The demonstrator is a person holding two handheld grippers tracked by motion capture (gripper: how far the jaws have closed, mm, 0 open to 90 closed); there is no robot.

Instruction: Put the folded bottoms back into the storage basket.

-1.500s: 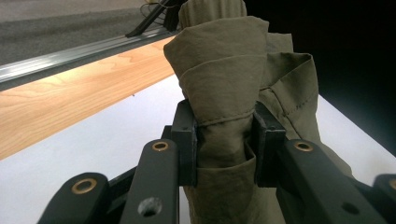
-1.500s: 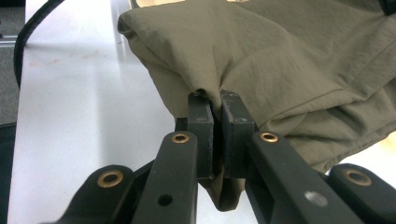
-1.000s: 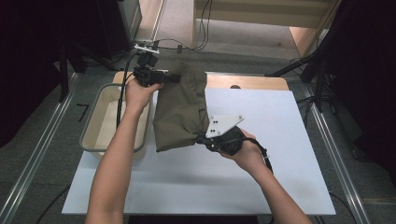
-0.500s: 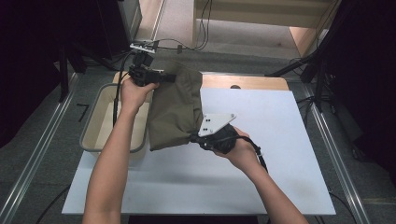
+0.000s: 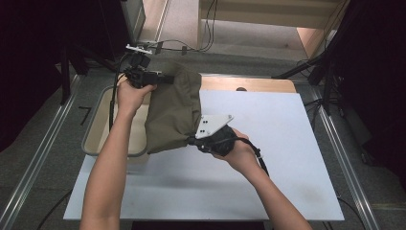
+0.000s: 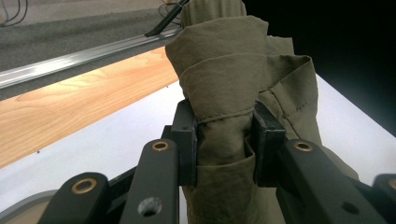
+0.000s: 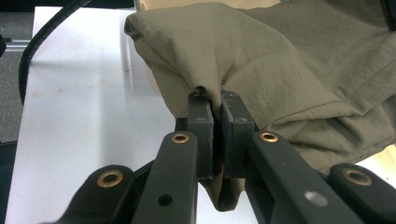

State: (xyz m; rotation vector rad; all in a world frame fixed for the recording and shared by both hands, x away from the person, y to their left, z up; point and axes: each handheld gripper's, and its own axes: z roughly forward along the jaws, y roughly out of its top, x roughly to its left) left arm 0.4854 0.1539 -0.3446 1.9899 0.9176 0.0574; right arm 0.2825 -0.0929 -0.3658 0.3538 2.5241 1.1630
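Landmark: white table (image 5: 287,163).

Right gripper (image 5: 191,141), near edge of cloth, above table's left-middle: jaws clamped on thin fold of olive cloth (image 5: 174,112), pads nearly meeting over fabric. Grey plate on top, cable trailing toward person.

Cloth hangs bunched between both grippers, lifted off table, draping over table's left edge and partly over beige bin (image 5: 98,129) beside it.

Left gripper (image 5: 165,78), beyond table's far-left corner: jaws clenched on thick gathered hem of cloth.

Wooden board (image 5: 258,85) along table's far edge.
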